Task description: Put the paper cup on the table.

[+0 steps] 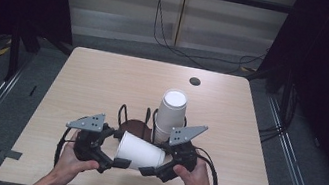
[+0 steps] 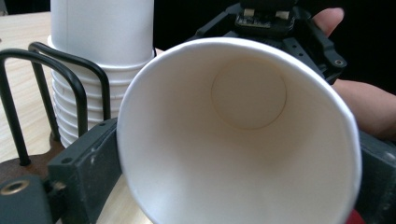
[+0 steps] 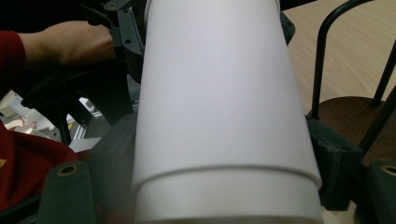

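Observation:
A white paper cup (image 1: 140, 152) lies on its side in the air between my two grippers, its mouth towards the left. My left gripper (image 1: 114, 151) has its jaws wide on either side of the rim, and the round rim is not squashed. In the left gripper view I look straight into the cup (image 2: 243, 140), which sits between the left gripper's (image 2: 229, 186) dark jaws. My right gripper (image 1: 158, 161) is shut on the narrow base end. In the right gripper view the cup wall (image 3: 219, 93) runs away from the right gripper (image 3: 224, 172), its jaws pressed against both sides.
A tall stack of white cups (image 1: 170, 114) stands just behind my right gripper, in a black wire holder (image 1: 136, 126) with a brown base. The wooden table (image 1: 103, 82) has a small dark hole (image 1: 194, 81) near its far edge. Both hands are at the near edge.

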`<state>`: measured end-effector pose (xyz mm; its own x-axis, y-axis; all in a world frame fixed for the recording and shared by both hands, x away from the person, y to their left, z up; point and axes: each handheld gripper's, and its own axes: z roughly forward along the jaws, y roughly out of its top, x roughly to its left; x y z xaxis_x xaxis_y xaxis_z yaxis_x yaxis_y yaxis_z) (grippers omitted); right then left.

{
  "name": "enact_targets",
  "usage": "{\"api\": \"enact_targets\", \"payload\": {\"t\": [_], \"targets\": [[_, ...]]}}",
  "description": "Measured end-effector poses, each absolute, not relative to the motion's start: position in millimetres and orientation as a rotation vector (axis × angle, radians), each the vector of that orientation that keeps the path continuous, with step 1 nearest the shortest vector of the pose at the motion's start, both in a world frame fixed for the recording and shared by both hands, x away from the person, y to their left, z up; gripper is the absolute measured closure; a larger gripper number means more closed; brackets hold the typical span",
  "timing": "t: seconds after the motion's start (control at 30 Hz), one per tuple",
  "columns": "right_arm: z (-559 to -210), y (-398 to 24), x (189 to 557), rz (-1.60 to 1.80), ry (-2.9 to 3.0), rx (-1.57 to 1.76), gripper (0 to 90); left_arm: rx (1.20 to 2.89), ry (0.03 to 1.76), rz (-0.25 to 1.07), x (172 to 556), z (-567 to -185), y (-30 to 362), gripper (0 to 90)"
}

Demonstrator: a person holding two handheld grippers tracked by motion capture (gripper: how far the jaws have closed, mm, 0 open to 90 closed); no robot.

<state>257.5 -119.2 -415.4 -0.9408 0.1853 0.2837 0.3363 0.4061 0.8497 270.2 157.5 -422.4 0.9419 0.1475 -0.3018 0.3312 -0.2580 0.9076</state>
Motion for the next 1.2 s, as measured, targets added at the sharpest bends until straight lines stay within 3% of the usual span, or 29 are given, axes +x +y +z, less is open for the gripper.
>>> {"api": "enact_targets", "payload": {"t": [0.57,0.93,1.2], "targets": [[-420.3,-115.5,258.4,-1.537,-2.5,-0.458,23.6,1.87,0.327,-0.192,269.8,-426.6,151.7,5.4],[-422.3,-117.5,259.8,-1.554,-2.495,-0.475,19.9,1.874,0.301,-0.205,270.0,-420.7,154.5,14.6],[-422.4,-117.6,258.4,-1.574,-2.506,-0.494,16.9,1.866,0.319,-0.209,270.0,-420.2,155.5,14.7]]}}
